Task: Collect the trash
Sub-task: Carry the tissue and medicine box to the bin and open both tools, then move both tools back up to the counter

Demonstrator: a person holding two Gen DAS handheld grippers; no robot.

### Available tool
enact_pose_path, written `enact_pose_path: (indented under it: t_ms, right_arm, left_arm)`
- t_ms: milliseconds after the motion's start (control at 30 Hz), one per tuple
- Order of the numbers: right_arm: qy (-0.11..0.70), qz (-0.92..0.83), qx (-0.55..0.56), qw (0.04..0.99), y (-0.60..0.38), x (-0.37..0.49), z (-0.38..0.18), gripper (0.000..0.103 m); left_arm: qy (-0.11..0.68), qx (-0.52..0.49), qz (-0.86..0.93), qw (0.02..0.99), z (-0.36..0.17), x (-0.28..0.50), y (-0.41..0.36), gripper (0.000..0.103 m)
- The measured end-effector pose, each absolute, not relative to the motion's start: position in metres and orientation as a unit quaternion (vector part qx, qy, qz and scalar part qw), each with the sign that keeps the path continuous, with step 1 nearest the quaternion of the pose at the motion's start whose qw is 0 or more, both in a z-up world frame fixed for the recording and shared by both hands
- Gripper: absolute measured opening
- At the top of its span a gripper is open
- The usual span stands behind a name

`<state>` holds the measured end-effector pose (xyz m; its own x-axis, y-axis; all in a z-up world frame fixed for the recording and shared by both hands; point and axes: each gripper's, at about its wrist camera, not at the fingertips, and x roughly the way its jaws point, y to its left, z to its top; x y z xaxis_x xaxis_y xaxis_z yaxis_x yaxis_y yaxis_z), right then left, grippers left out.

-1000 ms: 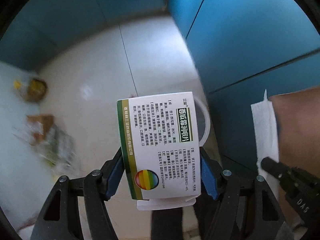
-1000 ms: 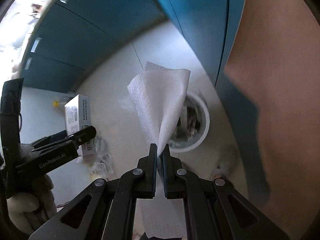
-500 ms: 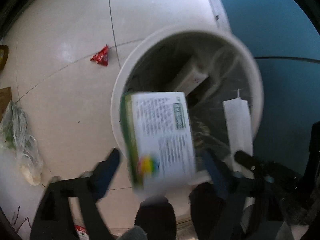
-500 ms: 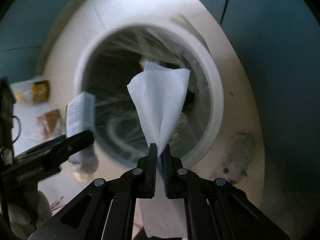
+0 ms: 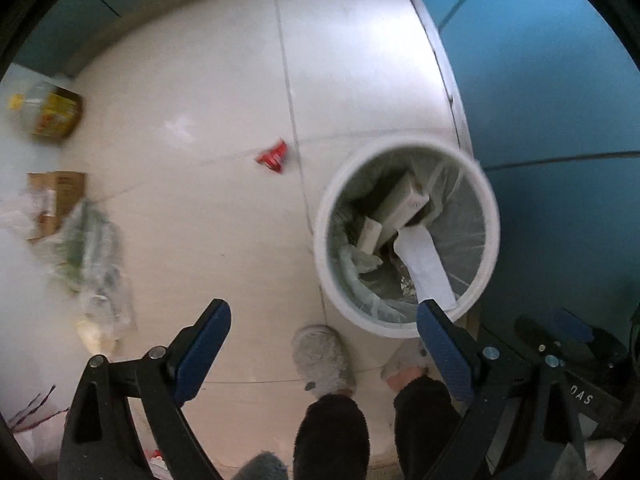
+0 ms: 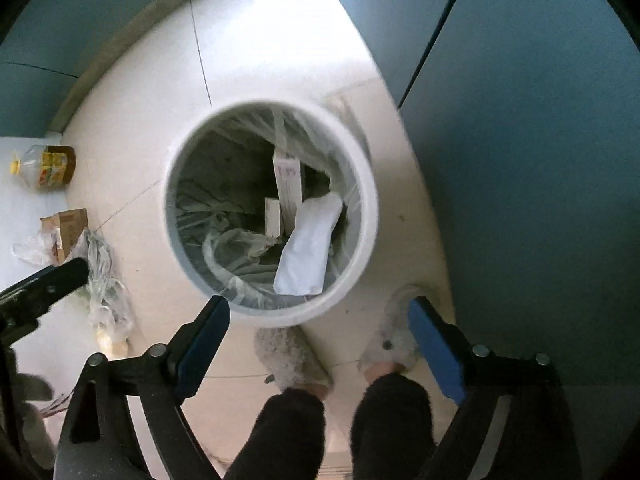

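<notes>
A white round trash bin (image 5: 490, 216) with a clear liner stands on the floor by the blue cabinets; it also shows in the right wrist view (image 6: 370, 216). Inside lie boxes (image 5: 402, 204) and a white paper tissue (image 5: 426, 268), also seen in the right wrist view (image 6: 310, 256). My left gripper (image 5: 324, 340) is open and empty, above the floor left of the bin. My right gripper (image 6: 318, 334) is open and empty above the bin's near rim. A red wrapper (image 5: 274, 156) lies on the floor left of the bin.
A yellow-capped oil bottle (image 5: 48, 110), a cardboard box (image 5: 56, 196) and a clear plastic bag (image 5: 90, 264) lie at the left. Blue cabinets (image 5: 540, 80) line the right. The person's grey slippers (image 5: 322, 360) stand just in front of the bin.
Both grippers opened. The box dropped from my left gripper and the tissue from my right one; the tissue now lies in the bin. The left view has shifted left of the bin.
</notes>
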<state>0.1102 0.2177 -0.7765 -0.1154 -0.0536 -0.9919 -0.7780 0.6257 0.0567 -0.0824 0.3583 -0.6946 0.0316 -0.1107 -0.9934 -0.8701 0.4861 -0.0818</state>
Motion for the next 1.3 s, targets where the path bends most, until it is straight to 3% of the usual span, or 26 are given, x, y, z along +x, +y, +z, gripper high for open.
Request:
enact_pose_path:
  t_ms: [100, 167, 367, 400, 700, 1133, 1300]
  right_arm:
    - [0.657, 0.307, -0.324, 0.608, 0.223, 0.104, -0.72, 0.093]
    - [0.639, 0.315, -0.334, 0.617, 0.23, 0.1, -0.673, 0.102]
    - [0.593, 0.342, -0.334, 0.648, 0.234, 0.087, -0.533, 0.103]
    - [0.591, 0.345, -0.33, 0.65, 0.234, 0.084, -0.516, 0.103]
    - [0.556, 0.409, -0.283, 0.666, 0.205, 0.061, -0.343, 0.103]
    - [0.508, 0.43, -0.089, 0.741, 0.108, 0.117, -0.162, 0.103]
    - [0.504, 0.378, -0.043, 0.776, 0.052, 0.173, -0.134, 0.103]
  left_arm:
    - [0.604, -0.365, 0.354, 0.614, -0.641, -0.092, 0.356, 0.095]
    - [0.594, -0.345, 0.376, 0.622, -0.603, -0.097, 0.355, 0.095]
    - [0.543, -0.302, 0.405, 0.671, -0.472, -0.107, 0.345, 0.096]
    - [0.533, -0.298, 0.406, 0.68, -0.45, -0.109, 0.342, 0.103]
    - [0.472, -0.289, 0.407, 0.726, -0.309, -0.121, 0.308, 0.103]
    - [0.393, -0.174, 0.434, 0.792, -0.151, -0.055, 0.251, 0.103]
    - [0.371, -0.156, 0.386, 0.83, -0.127, 0.016, 0.229, 0.103]
